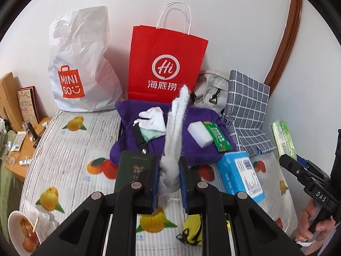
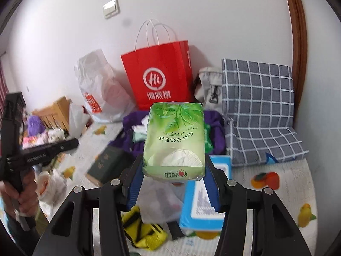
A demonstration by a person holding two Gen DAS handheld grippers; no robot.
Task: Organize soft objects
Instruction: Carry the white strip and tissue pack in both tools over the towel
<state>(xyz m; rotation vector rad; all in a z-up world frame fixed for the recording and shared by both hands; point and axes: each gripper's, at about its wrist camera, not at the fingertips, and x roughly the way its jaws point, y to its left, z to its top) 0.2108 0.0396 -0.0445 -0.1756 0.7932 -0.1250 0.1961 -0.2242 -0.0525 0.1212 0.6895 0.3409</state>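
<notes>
My left gripper [image 1: 169, 170] is shut on a white fuzzy sock [image 1: 175, 125] that stands up between its fingers, above the fruit-print bed. My right gripper [image 2: 173, 170] is shut on a green tissue pack [image 2: 173, 138], held above the bed; that pack also shows at the right of the left wrist view [image 1: 283, 137]. Behind lies a purple garment [image 1: 200, 147] with white gloves [image 1: 152, 118], a white sponge [image 1: 200, 133] and a green packet [image 1: 218, 137] on it. A grey checked cushion [image 2: 257, 111] leans at the right.
A red paper bag [image 1: 166, 64] and a white Miniso bag [image 1: 78, 64] stand against the wall. A dark green booklet [image 1: 133, 170], a blue box [image 1: 240, 175] and a yellow pouch [image 2: 145, 232] lie on the bed. A food bowl [image 1: 21, 232] sits front left.
</notes>
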